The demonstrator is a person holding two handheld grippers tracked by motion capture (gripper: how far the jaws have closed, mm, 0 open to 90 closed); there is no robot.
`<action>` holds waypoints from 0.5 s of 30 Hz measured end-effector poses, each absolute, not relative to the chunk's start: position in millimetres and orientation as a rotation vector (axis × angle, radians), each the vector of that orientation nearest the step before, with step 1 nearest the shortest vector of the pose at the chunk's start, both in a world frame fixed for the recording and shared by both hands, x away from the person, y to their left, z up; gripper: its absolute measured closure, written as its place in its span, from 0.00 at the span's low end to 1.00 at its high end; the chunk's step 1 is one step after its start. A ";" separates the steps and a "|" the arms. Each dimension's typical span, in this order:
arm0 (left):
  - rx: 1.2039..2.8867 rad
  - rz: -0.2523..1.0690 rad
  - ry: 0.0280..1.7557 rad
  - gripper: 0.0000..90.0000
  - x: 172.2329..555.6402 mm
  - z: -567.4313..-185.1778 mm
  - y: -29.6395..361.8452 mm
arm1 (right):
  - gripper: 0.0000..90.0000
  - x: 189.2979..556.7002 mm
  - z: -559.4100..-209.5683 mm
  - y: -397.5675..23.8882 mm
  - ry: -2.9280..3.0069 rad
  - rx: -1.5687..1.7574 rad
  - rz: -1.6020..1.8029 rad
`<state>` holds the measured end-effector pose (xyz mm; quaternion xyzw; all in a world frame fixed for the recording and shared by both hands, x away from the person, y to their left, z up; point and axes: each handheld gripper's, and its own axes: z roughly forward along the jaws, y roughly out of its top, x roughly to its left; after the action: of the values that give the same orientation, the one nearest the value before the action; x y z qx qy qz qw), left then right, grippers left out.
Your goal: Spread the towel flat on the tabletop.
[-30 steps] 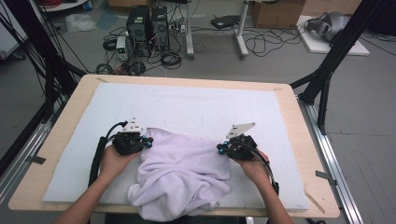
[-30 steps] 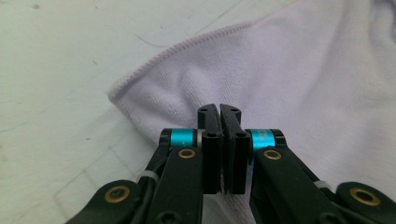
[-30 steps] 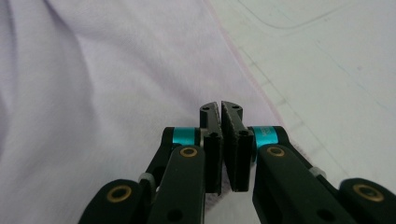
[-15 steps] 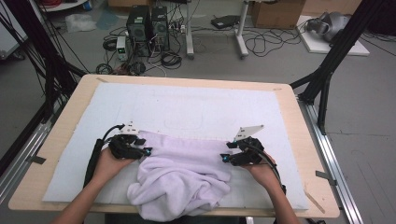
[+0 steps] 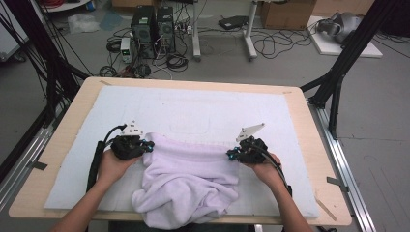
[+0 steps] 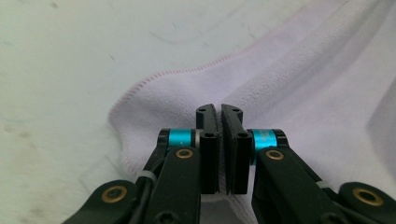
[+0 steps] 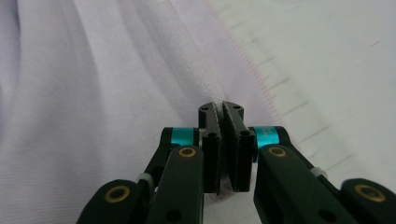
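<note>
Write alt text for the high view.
A person's two hands each hold a claw, the left claw and right claw shut on opposite far corners of a crumpled pale lilac towel. It lies on a white mat over a wooden table.

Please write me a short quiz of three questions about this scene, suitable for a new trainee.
1. True or false: the towel lies flat and fully spread on the white mat.
2. Which part of the towel hangs over the near edge of the table? A: none of it. B: the bunched lower part. C: the whole towel.
3. What does each of the two grippers hold between its jaws?

Key
1. False: it is crumpled, with many folds.
2. B.
3. The left gripper and the right gripper each pinch the towel's cloth near its hemmed edge, one at either end of the far edge.
</note>
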<state>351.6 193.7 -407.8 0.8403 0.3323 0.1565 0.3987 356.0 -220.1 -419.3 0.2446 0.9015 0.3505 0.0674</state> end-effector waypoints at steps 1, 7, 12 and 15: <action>2.121 0.407 0.844 0.95 355.5 -402.9 194.2 | 0.96 363.0 -410.7 -220.5 2.693 0.739 1.066; 2.025 0.561 0.854 0.95 422.2 -337.1 185.9 | 0.96 422.3 -346.7 -222.0 2.506 0.760 1.062; 1.976 0.601 0.949 0.61 459.1 -313.8 175.7 | 0.65 473.4 -313.4 -227.1 2.257 0.916 1.102; 2.014 0.570 0.918 0.60 451.0 -330.3 179.1 | 0.62 480.6 -329.2 -228.5 2.310 0.964 1.151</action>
<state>451.0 179.1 -330.3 0.8016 0.3655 0.2268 0.4151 480.6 -228.5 -329.2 0.3434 0.8229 0.4099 0.1920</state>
